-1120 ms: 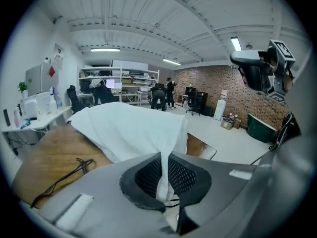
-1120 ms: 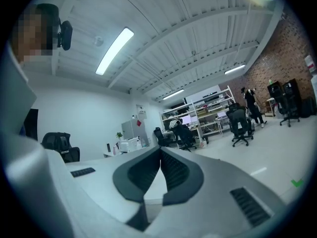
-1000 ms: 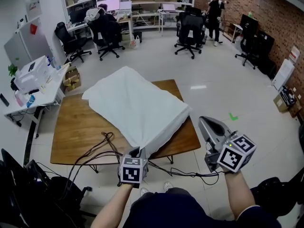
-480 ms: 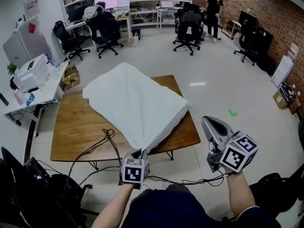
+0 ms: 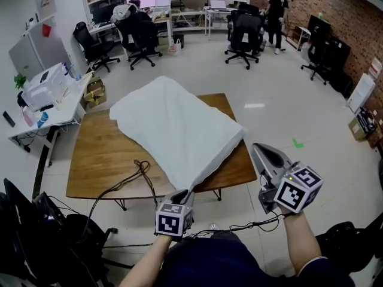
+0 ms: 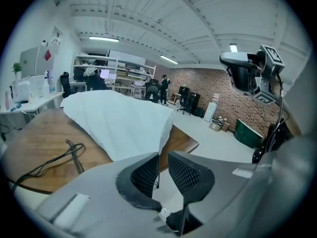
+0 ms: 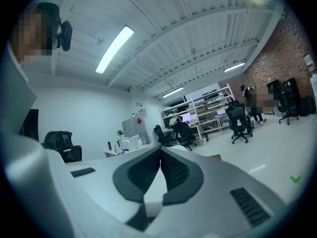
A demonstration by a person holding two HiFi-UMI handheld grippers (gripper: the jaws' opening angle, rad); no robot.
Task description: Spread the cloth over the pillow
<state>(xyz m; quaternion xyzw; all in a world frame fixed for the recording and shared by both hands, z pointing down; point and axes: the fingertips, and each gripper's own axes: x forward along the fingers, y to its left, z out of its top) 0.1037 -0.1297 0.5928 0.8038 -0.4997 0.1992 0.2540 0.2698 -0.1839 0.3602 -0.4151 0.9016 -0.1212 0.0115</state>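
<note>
Off the near edge of the table point(image 5: 102, 154), the left gripper point(image 6: 163, 156) has just been opening its jaws around a corner of the cloth point(image 5: 179, 124), the pillow apparently covered, while the right gripper point(image 7: 160, 151) hangs closed, empty.

Left claw point(image 5: 187, 195) just opening, cloth point(image 5: 179, 124) tip between its jaws; right claw point(image 5: 256, 148) closed, level.

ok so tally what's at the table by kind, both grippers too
white cloth: 1
wooden table: 1
black cable bundle: 1
grippers: 2 (left gripper, jaws just opened, cloth corner at their tips but not pinched; right gripper, shut, nothing in it)
total: 5
</note>
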